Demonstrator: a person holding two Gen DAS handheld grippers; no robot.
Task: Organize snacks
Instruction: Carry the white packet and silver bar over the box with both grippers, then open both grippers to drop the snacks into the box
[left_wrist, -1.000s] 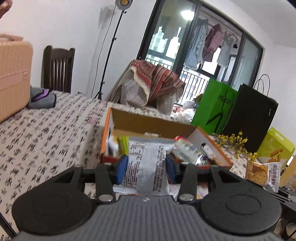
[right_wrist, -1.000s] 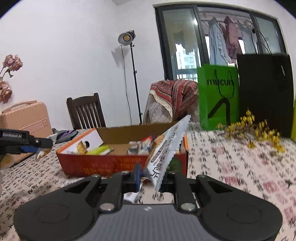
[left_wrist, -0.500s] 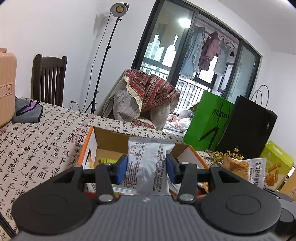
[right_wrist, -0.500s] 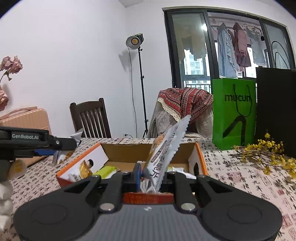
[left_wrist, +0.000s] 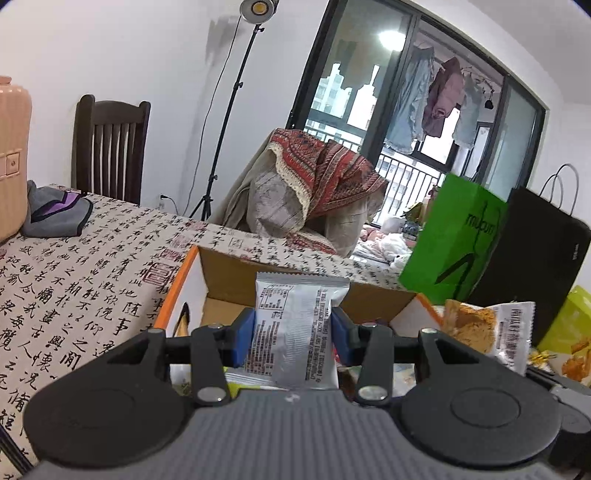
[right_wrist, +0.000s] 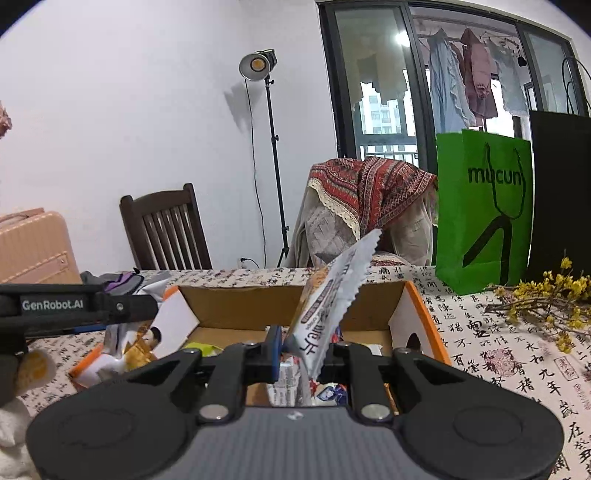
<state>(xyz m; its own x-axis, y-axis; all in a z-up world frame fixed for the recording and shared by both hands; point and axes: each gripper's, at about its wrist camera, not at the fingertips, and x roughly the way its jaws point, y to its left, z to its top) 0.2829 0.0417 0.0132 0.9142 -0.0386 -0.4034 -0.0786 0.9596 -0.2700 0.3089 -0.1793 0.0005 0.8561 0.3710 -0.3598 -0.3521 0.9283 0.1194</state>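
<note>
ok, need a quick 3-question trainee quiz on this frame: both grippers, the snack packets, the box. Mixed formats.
1. True or false: the left gripper is clamped on a silver foil snack packet printed with black text.
2. Multiple choice: the white sawtooth-edged snack packet in the right gripper is (a) lying flat, (b) tilted, upper end leaning right, (c) hanging downward.
3. Fill in: both grippers hover at the near side of an open orange-rimmed ____ box already holding snacks.

Key: 1 true; 2 b; 3 cardboard.
</note>
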